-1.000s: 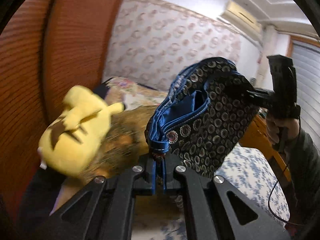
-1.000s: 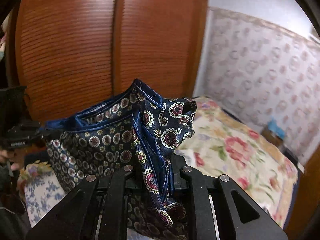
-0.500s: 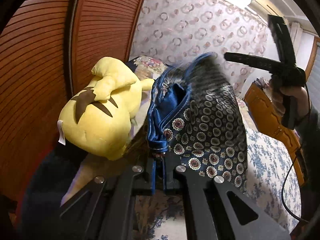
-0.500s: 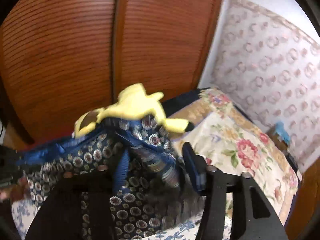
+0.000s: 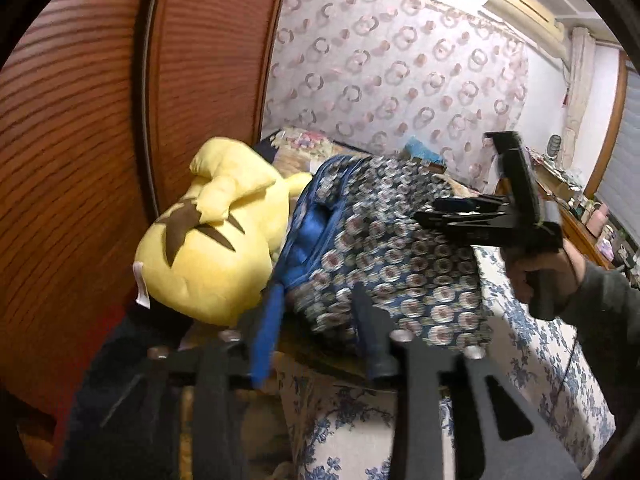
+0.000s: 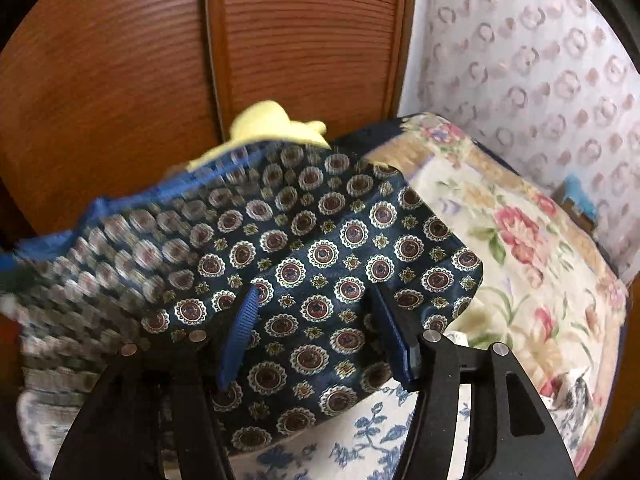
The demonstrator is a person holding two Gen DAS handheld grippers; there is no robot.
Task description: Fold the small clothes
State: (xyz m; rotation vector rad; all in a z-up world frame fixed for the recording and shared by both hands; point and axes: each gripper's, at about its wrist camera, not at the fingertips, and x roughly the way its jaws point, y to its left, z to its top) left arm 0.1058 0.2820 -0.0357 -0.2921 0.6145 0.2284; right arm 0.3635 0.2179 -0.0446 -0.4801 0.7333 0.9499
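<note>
Letting go now: both grippers, left [image 5: 316, 328] & right [image 6: 316, 332], standing open w/ patterned garment [image 6: 320, 248] dropped ahead, so this fold looks done

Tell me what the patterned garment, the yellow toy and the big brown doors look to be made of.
Patterned garment: thin woven cloth, probably satin or silk-like, with a slight sheen and soft drape. Yellow toy: plush fabric, matte and fuzzy, with a sewn tag. Brown doors: seemingly wood or wood-look laminate, with fine horizontal ribbing.
</note>
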